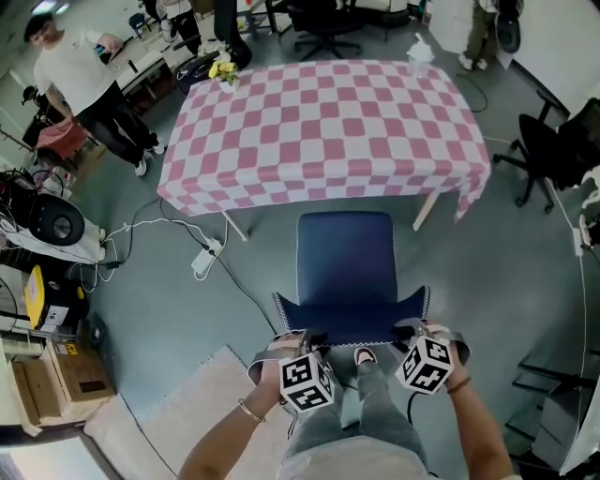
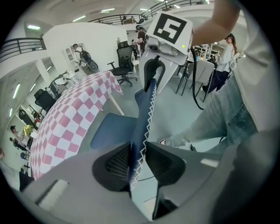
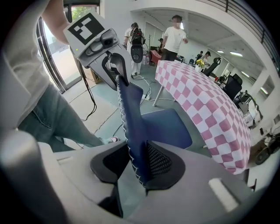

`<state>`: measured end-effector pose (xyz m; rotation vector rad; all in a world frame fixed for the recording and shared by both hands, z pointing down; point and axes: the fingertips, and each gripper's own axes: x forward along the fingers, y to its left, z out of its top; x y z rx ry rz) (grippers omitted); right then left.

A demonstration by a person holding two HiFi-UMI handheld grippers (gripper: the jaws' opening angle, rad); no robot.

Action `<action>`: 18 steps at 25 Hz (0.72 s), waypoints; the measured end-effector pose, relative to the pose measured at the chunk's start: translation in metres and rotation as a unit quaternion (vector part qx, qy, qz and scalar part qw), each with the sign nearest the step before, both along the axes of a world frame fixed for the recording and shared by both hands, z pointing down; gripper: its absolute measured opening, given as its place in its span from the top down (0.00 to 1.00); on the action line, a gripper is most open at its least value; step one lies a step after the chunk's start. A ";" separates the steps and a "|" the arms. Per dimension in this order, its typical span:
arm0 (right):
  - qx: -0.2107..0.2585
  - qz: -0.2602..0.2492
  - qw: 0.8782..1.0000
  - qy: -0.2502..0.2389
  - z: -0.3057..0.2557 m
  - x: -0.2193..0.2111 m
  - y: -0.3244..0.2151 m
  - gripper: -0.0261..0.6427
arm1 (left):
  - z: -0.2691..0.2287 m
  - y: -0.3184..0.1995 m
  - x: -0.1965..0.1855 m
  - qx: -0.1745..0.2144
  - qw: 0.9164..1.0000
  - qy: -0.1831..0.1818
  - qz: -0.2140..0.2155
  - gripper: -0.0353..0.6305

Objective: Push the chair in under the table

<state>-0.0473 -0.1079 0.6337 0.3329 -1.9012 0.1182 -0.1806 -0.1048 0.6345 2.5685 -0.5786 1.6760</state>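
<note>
A blue chair [image 1: 345, 255] stands just short of the table [image 1: 323, 122], which wears a pink-and-white checked cloth; the seat's front lies at the cloth's near edge. Both grippers hold the top edge of its backrest [image 1: 352, 323]. My left gripper [image 1: 302, 339] is shut on the left corner, with the white-stitched edge [image 2: 144, 118] pinched between its pads [image 2: 139, 162]. My right gripper [image 1: 412, 330] is shut on the right corner, the fabric [image 3: 131, 113] running up between its pads [image 3: 135, 164]. Each gripper view shows the other gripper at the far end of the backrest.
A person [image 1: 80, 80] stands at the far left by desks. Office chairs stand behind the table [image 1: 323, 28] and at the right [image 1: 558, 141]. A power strip with cables [image 1: 204, 258] lies left of the chair. Yellow flowers [image 1: 223, 70] sit on the table's far corner.
</note>
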 end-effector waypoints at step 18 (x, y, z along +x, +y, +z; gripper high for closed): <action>0.019 0.012 1.000 0.014 0.008 0.014 -0.114 0.78 | 0.007 -0.110 0.014 0.004 0.999 0.011 -0.047 0.78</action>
